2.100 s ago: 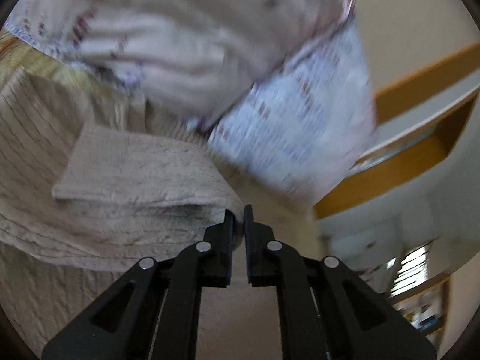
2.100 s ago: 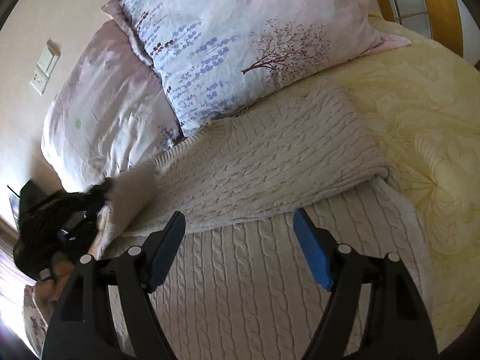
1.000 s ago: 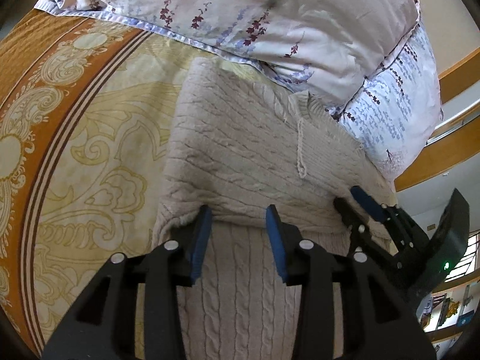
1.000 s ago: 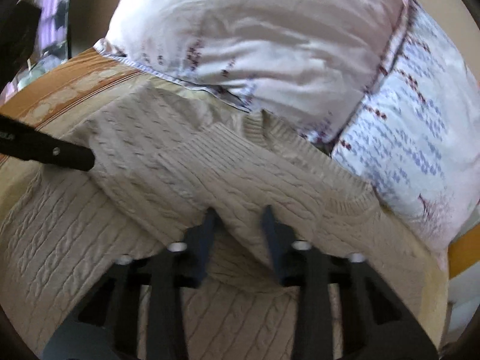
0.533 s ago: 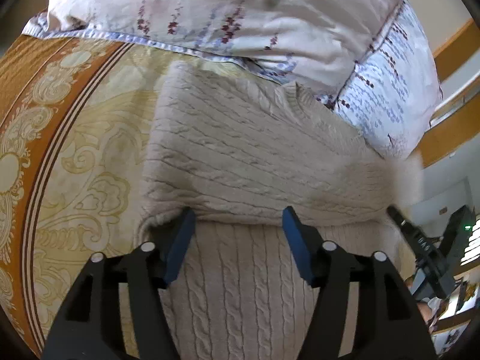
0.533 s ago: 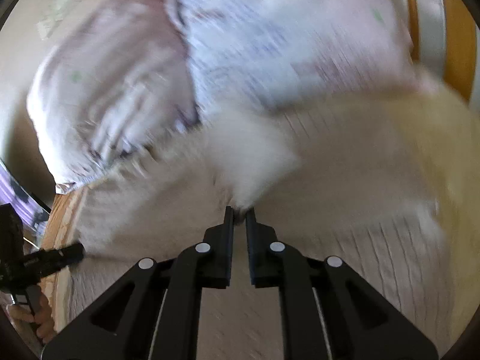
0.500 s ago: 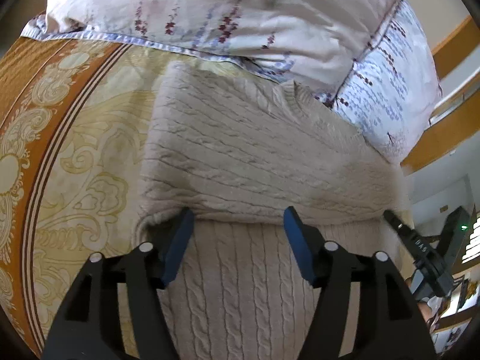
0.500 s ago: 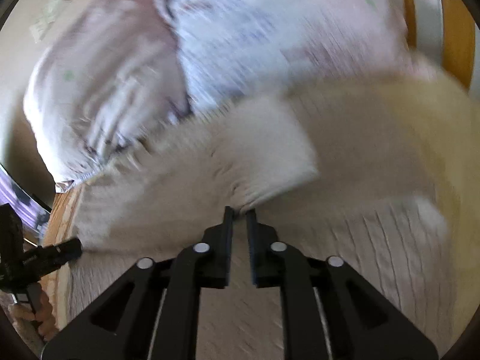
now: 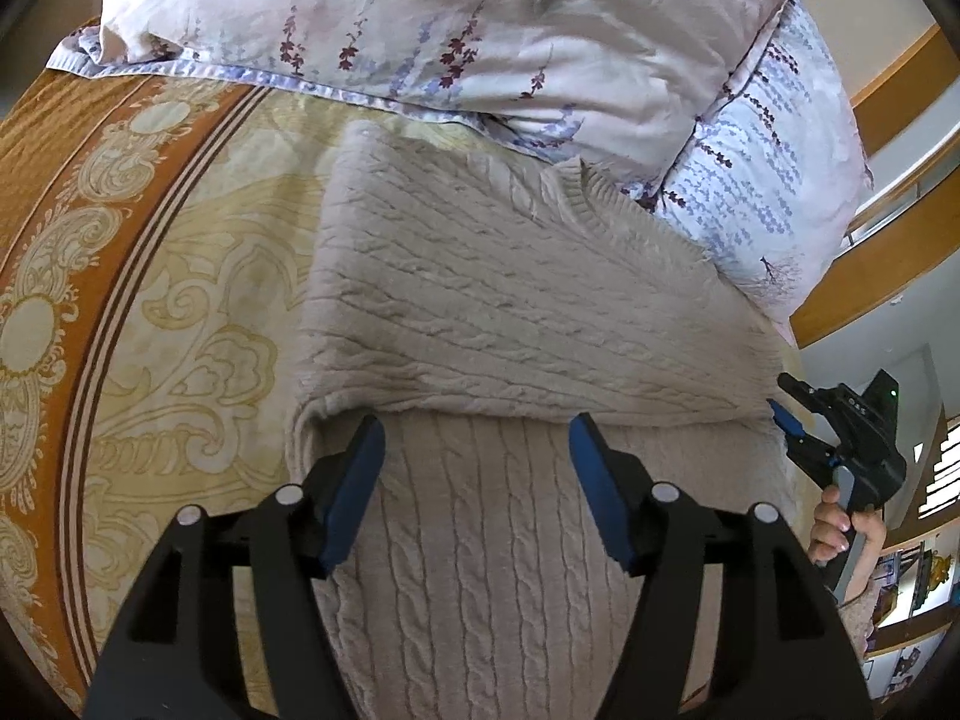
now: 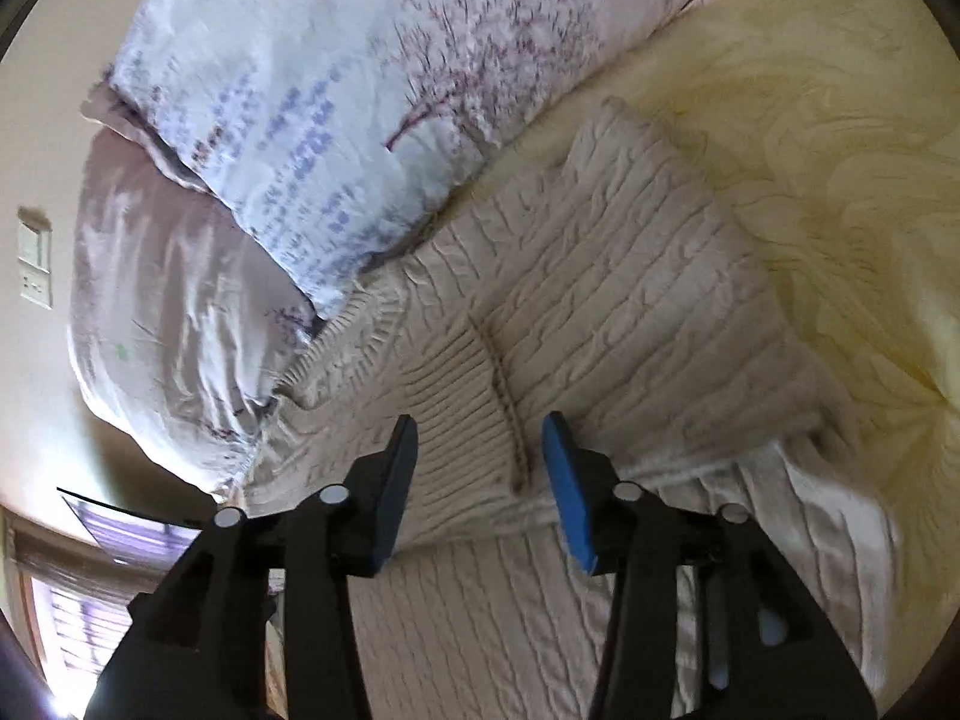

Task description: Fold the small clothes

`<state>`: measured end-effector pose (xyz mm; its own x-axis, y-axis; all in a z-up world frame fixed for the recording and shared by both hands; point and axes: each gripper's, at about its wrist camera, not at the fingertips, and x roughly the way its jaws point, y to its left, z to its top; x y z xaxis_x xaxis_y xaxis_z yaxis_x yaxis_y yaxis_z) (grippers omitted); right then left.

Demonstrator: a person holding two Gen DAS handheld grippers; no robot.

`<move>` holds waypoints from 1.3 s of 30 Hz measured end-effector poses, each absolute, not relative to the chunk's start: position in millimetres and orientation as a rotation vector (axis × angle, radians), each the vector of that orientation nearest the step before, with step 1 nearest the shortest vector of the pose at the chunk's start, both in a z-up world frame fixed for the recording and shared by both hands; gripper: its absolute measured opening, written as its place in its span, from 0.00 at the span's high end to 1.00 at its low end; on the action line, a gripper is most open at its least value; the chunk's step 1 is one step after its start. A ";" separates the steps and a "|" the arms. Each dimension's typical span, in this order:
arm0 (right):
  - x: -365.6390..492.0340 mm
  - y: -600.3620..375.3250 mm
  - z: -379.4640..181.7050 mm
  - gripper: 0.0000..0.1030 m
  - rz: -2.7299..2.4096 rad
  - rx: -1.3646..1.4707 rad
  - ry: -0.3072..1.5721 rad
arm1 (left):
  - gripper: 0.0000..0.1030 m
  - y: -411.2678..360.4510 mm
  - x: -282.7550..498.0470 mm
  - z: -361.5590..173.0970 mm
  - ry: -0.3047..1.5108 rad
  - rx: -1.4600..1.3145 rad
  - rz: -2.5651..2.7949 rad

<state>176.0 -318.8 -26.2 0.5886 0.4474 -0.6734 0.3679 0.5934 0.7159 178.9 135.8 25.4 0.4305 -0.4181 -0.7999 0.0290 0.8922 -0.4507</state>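
Sweater [image 9: 516,324] lies on bedspread [image 9: 180,300], top folded down, collar touching pillows [image 9: 480,30]. Left gripper [image 9: 474,462] open above fold edge (nothing held). Right gripper [image 10: 480,468] just opened, jaws apart around folded sleeve [image 10: 510,396], pads clear.

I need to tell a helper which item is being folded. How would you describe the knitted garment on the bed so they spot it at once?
Start at the two floral pillows at the head of the bed, then look just below them on the yellow patterned bedspread. The cable-knit sweater lies there, its top part folded over. It is the only plain cream, ribbed piece among printed fabrics.
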 end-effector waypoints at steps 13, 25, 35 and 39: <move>193.7 -302.0 -23.7 0.92 0.138 0.901 0.935 | 0.38 140.0 183.3 21.8 1.112 -0.417 -0.283; 182.4 -302.0 -16.6 0.92 -0.028 0.753 0.887 | 0.36 136.2 184.9 20.2 1.115 -0.402 -0.285; 157.1 -297.7 11.5 0.70 -0.049 0.685 0.820 | 0.36 134.4 181.9 20.8 1.114 -0.393 -0.282; 166.6 -280.4 8.0 0.57 0.028 0.649 0.874 | 0.36 134.2 180.7 21.2 1.113 -0.386 -0.282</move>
